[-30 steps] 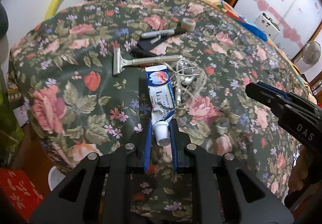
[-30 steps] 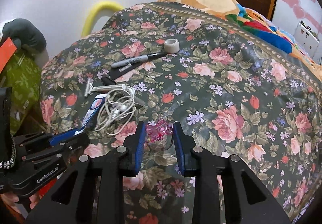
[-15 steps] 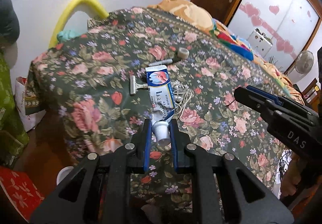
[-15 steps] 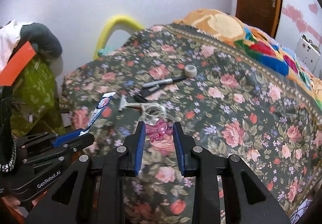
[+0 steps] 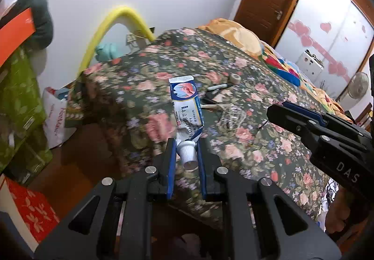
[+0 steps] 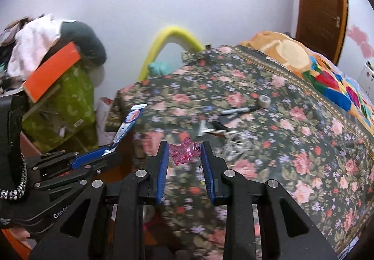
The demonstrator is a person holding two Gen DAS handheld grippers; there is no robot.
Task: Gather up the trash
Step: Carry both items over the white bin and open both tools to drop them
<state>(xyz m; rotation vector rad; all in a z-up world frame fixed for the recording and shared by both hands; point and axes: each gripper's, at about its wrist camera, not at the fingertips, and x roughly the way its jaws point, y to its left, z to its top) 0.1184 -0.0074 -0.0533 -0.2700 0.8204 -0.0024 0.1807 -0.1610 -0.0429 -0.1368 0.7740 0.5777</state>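
Left claw (image 5: 185,154) pinching tube (image 5: 185,105) by its cap, tail toward twelve o'clock; right claw (image 6: 184,154) pinching pink trinket (image 6: 184,151), both clear of bedspread (image 6: 292,143), probably for binning.

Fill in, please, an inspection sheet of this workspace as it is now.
Surface: floral bedspread.
Job's things: toothpaste tube and pink plastic piece, both held above the bed.
Clutter: razor, marker, tape roll, tangled earphones.
Grippers: left tool shut on the tube's cap end; right tool shut on the pink piece.
Cables: earphone cord only.
Surroundings: yellow foam tube, green bag, wooden door.
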